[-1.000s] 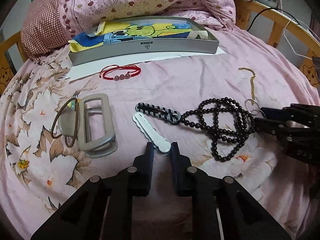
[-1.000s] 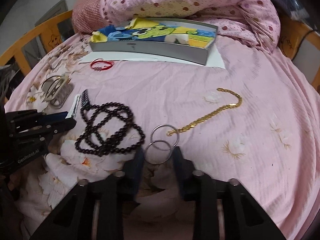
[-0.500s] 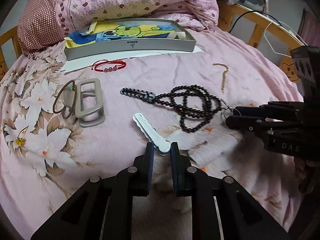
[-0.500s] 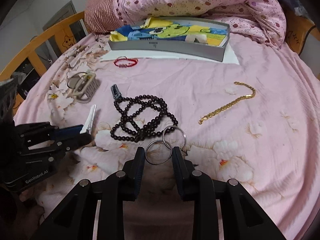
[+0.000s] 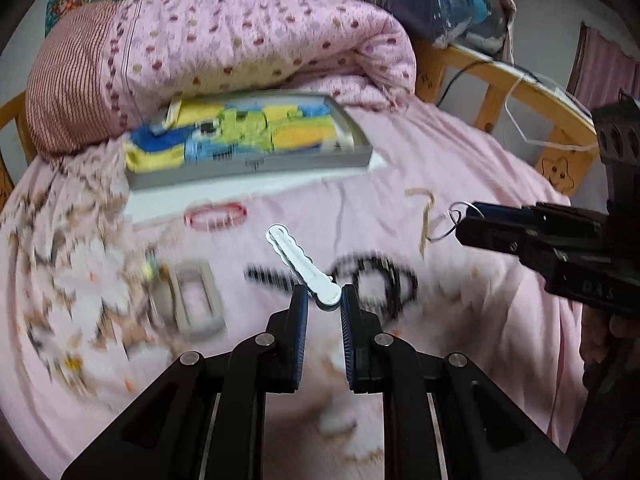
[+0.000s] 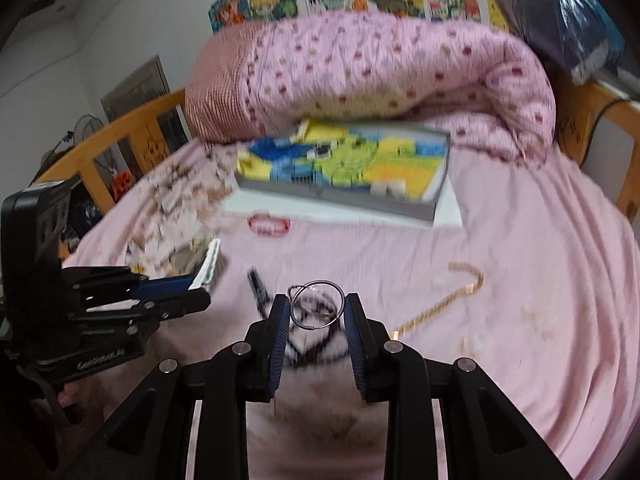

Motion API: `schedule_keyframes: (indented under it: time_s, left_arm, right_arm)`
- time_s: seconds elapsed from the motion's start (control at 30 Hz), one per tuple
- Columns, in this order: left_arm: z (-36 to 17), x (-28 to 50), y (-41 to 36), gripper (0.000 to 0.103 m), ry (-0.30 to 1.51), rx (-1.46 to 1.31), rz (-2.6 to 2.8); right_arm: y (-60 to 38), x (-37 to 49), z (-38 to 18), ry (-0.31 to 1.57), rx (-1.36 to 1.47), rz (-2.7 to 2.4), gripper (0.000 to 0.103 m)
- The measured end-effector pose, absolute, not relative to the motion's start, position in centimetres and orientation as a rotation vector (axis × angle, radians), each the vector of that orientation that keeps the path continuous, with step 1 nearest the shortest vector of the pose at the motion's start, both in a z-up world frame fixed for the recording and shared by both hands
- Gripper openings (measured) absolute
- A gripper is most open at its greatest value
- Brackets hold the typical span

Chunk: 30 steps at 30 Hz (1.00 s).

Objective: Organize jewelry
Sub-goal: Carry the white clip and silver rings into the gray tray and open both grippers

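Left gripper clamped on the near end of a white scalloped hair clip, raised above the bed. Right gripper closed on linked silver rings, also aloft. Black beads, gold chain, red bracelet lying on the sheet below, near the grey tray.

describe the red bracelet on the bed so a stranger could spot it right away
Start at the shallow grey box with the bright cartoon lining, below the rolled pink quilt. On the pink sheet just in front of it lies the thin red cord bracelet, a flat oval loop. It is the only red piece there.
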<state>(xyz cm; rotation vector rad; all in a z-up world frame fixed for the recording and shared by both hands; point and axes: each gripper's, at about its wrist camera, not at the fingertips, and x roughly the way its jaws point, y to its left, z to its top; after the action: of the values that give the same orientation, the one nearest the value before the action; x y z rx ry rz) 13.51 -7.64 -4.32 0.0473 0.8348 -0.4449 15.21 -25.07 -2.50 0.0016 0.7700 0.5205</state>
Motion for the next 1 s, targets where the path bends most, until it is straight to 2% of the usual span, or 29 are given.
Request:
schedule_keyframes:
  time_s: [0.17,0.37,0.7,0.93,1.0]
  left_arm:
    - [-1.9,18.2,-7.3,0.013,0.778,0.056,-0.443]
    - [-1.1,24.6,-6.4,0.013,0.745,0.039,-0.424]
    - [-5.3,35.1,-6.3,0.013,0.888,-0.039,-0.498]
    - [-7.3,37.4,-6.5,0.014,0.948,-0.077,-0.496]
    - [-7.5,37.5,-6.3,0.015,0.949,-0.094,-0.493]
  right_arm:
    - [-24.3,20.4,-0.3,0.699,0.014,0.532,0.027]
    - [-23.1,27.9,-0.5,0.689,0.020,0.509,0.027]
    - [-23.4,35.6,-6.2,0.836,0.071,0.427,0.027]
    - [-24.7,36.8,-8.2,0.886,0.054,0.411,0.028]
    - [-24.9,36.8,-8.4,0.887,0.054,0.405,0.033]
